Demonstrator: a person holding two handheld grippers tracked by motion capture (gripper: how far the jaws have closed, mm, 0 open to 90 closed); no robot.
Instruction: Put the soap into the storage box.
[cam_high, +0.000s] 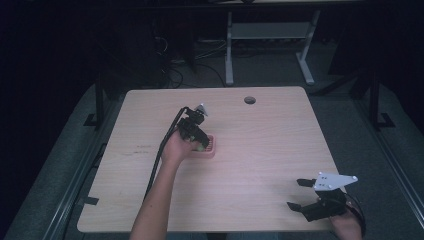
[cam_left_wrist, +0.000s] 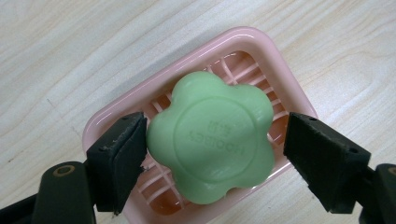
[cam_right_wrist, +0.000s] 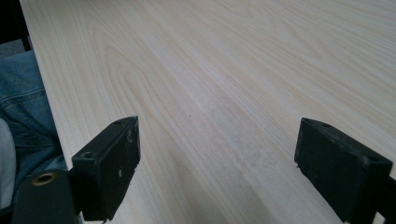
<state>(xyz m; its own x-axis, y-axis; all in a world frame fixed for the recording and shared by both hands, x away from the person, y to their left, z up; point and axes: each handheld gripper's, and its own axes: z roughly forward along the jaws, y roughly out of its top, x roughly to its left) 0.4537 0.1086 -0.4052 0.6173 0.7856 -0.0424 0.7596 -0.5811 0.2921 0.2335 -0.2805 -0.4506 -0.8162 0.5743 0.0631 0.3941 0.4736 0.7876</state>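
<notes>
Step in hand, as judged: soap (cam_left_wrist: 211, 140) at the dish (cam_left_wrist: 116, 116), either just set down or about to be lifted; the frames do not settle which.

Left gripper (cam_high: 202, 143) is over the pink dish (cam_high: 212, 150) near table (cam_high: 260, 145) centre. In the left gripper view its jaws are wide open around the green flower-shaped soap: the jaw at 9 o'clock touches or nearly touches the soap's edge, while the jaw at 3 o'clock stands clear with a visible gap. Nothing is gripped. The soap lies flat on the dish's grid, embossed face up, overhanging toward 6 o'clock.

Right gripper (cam_high: 299, 194) rests at the table's near corner, about 5 o'clock from the dish and well apart from it. Its jaws are wide open on nothing, with bare table (cam_right_wrist: 224, 93) between them.

Next move, if a lift: close evenly so both jaws meet the lobes, since the soap looks slick and may slip. If a release: rise straight up, clear of the dish rim.

Hard to make out:
- Embossed lettering on the soap is unreadable.
- In the high view, hand and gripper cover most of the dish, and the soap is barely visible.
- The dish's near rim is cut off by the frame edge.
- Whether the soap is wet cannot be told.
</notes>
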